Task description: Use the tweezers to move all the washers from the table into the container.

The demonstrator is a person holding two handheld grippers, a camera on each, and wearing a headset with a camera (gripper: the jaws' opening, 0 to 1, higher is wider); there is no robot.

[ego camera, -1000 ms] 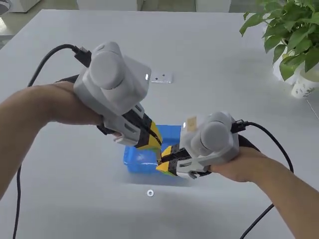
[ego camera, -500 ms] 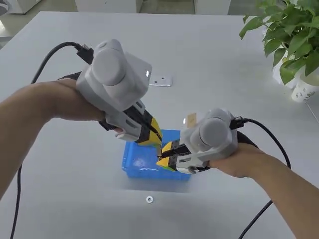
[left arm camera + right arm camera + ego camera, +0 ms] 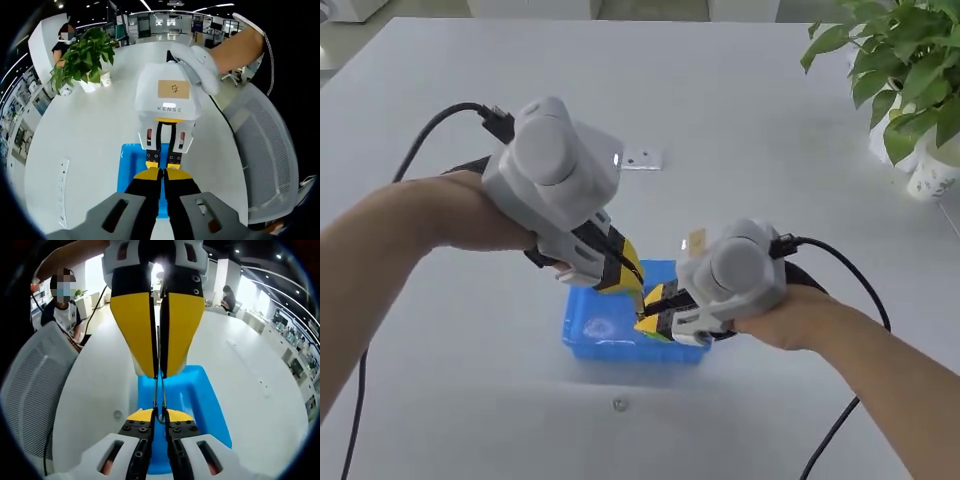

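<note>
Shows a broad pale grey table (image 3: 770, 150) spreading under and well beyond both claws. Shows a white mesh-backed office chair (image 3: 30, 385) off to the left of the right claw's jaws in the right gripper view. Places a leafy green potted plant in a white pot (image 3: 905, 80) well apart from the right claw, towards the table's far right corner.

Brings the grey left gripper (image 3: 634, 286), held in one bare hand (image 3: 480, 215), tip to tip with the grey right gripper (image 3: 646, 318), held in the other hand (image 3: 795, 320). Sets that meeting point directly over an open-topped blue plastic rectangular container (image 3: 588, 338), which lies flat on the table just beneath both claws. Seen along the left claw (image 3: 162, 172), faces the right claw (image 3: 163, 162) head-on, jaws pointing at jaws.

Lays a small white rectangular plate (image 3: 642, 158) flat on the table, beyond the left claw and well apart from it.

Pinches thin metal tweezers (image 3: 156, 392) in both claws. Squeezes the left claw's yellow jaws (image 3: 159, 374) to a narrow slit around the upper length. Draws the right claw's own jaws (image 3: 159, 416) nearly together around the lower end.

Leaves one small round metal washer (image 3: 619, 404) on the bare table, outside the container on its near side, apart from both claws; appears left of the right claw's jaws (image 3: 117, 414) in the right gripper view.
</note>
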